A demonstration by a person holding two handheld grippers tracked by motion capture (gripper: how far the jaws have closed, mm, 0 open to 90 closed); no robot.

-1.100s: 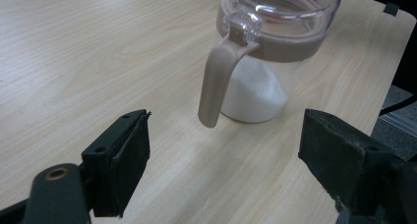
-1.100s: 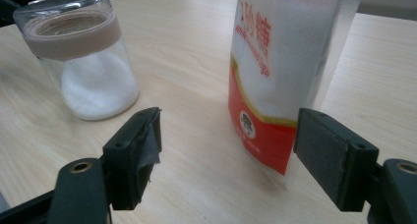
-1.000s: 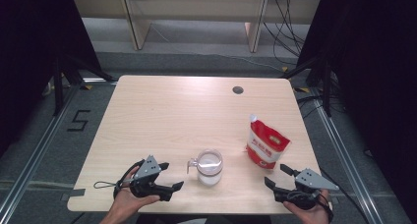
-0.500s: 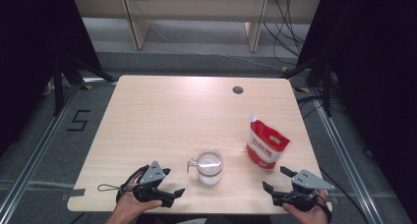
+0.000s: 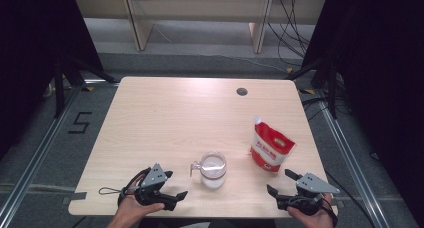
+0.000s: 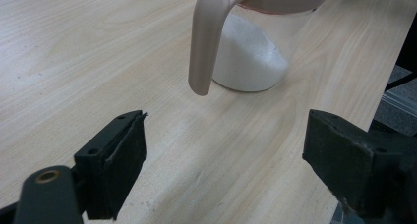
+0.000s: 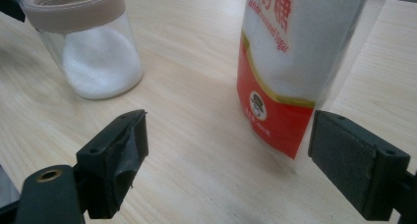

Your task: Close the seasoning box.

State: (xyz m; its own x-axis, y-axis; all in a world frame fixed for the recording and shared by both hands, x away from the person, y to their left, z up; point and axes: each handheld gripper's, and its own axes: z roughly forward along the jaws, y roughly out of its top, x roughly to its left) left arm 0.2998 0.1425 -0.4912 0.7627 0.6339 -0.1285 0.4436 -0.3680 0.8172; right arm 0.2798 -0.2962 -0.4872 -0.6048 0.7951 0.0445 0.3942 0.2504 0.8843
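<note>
Both of the person's hands sit low at the near edge of the table (image 5: 165, 113), forearms coming in from below, each holding its tool almost level with the wood. The left gripper (image 5: 176, 184) lies near the left front corner, its jaws spread wide and aimed to the right toward the glass jar (image 5: 213, 170), which stands just beyond them in the middle of the near edge, untouched. In the left gripper view the jar's beige handle (image 6: 206, 42) hangs down ahead of the gap between the jaws, and white granules fill the jar's bottom. The right gripper (image 5: 281, 182) rests near the right front corner, tilted a little inward, its jaws also wide apart and holding nothing. The red and white sugar pouch (image 5: 270, 145) stands upright just beyond it, to the right of the jar and apart from it.
</note>
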